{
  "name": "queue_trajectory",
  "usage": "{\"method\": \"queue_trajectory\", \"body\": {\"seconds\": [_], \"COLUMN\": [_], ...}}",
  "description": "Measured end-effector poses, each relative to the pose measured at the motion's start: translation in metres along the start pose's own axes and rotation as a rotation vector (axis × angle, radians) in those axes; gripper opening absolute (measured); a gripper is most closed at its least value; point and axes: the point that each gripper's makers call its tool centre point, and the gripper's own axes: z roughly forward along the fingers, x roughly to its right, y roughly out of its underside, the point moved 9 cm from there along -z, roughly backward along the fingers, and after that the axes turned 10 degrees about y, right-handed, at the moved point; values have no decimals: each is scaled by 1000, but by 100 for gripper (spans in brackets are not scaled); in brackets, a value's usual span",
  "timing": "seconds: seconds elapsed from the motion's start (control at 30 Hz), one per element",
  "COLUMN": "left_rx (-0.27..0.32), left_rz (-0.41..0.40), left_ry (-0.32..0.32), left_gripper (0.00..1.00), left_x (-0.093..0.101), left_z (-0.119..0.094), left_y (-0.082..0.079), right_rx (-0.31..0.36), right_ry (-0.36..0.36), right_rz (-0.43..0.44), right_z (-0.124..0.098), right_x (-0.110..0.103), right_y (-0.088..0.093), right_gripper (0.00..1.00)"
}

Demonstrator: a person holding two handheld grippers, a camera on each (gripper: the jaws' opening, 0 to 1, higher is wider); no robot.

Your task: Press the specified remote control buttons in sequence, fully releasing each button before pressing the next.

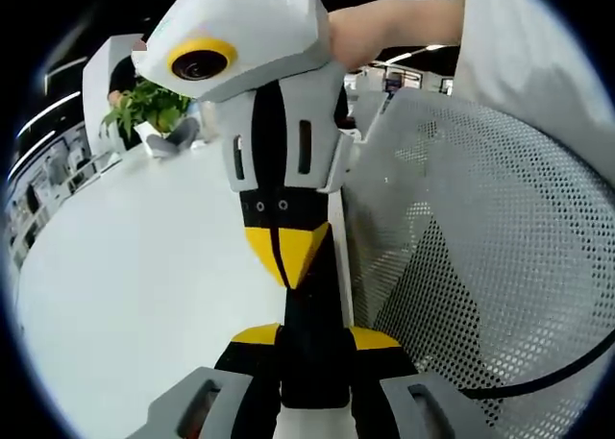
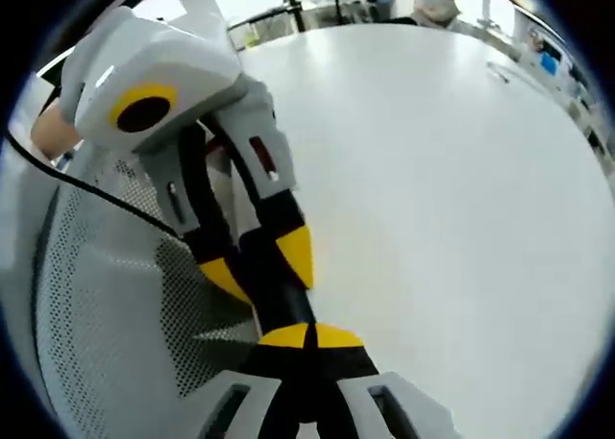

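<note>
White table (image 1: 125, 295) is being worked over; at lower centre, the remote (image 1: 312, 372) is being pinched by the left gripper (image 1: 315, 337) and seemingly pressed by the right gripper (image 2: 312, 336), tips closed together; full release is being called for next.

grippers: left gripper (image 2: 264, 271) and right gripper (image 1: 288, 256), white shells, black middles, yellow tips
screws: two small ones on the black part
cable (image 2: 86, 191): thin, black
</note>
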Motion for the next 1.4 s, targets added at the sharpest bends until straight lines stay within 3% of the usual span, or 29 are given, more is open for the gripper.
{"method": "queue_trajectory", "body": {"seconds": [0.4,0.87,0.93,1.07,1.23,1.3,1.4], "left_rx": [1,-11,-8,-8,-6,-5,-3], "left_rz": [0,-6,-11,-7,-7,-8,-10], "left_ry": [0,-2,-1,1,1,1,1], "left_gripper": [25,25,25,25,25,25,25], "left_x": [1,0,1,0,0,1,0], "left_z": [0,0,0,0,0,0,0], "left_y": [0,-1,-1,-1,-1,-1,-1], "right_rx": [16,89,102,121,155,145,145], "right_ry": [13,66,79,112,85,120,115], "right_rz": [34,86,130,93,67,20,28], "right_z": [1,-1,-2,-3,-4,-4,-4], "right_x": [0,-5,-6,-14,-26,-27,-25], "right_y": [2,8,10,12,7,8,8], "right_gripper": [0,0,0,0,0,0,0]}}
